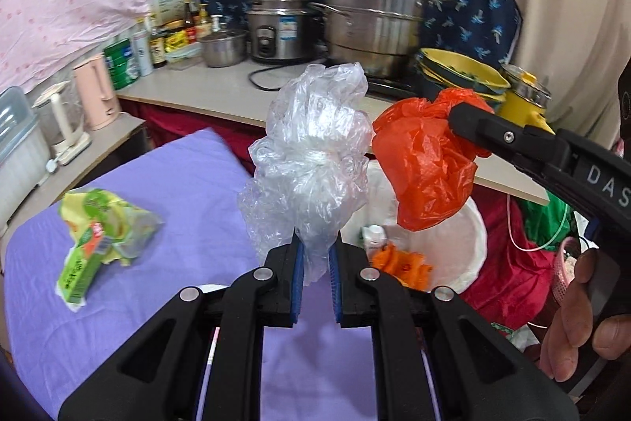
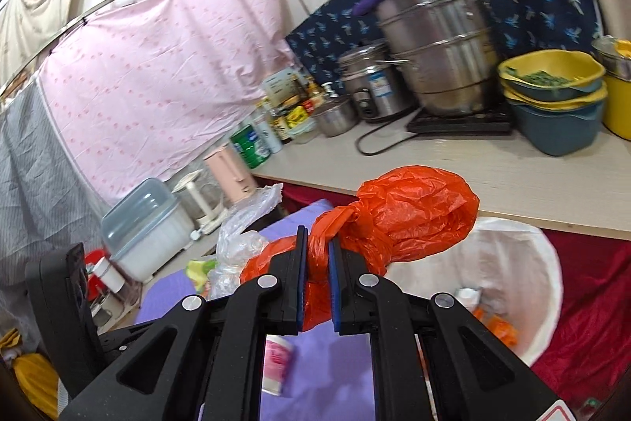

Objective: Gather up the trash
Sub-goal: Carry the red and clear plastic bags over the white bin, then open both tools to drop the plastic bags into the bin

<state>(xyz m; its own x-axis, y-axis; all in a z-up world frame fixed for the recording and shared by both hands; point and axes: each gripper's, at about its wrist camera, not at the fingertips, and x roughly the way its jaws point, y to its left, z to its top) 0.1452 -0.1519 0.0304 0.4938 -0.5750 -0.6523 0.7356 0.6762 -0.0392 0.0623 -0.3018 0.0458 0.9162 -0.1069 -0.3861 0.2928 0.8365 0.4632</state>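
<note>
Left wrist view: left hand-held gripper clamps clear bag, right hand-held gripper clamps orange bag

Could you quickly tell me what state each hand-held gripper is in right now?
Left hand-held gripper: closed on the clear plastic bag.
Right hand-held gripper: closed on the orange plastic bag.

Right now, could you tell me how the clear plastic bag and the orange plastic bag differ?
The clear plastic bag is see-through and loosely crumpled; the orange plastic bag is opaque and tied in a knot, puffed into a ball. The clear one is held by the left gripper, the orange one by the right gripper, pinched near its knot. Both are thin plastic, lifted near the white bin.
</note>
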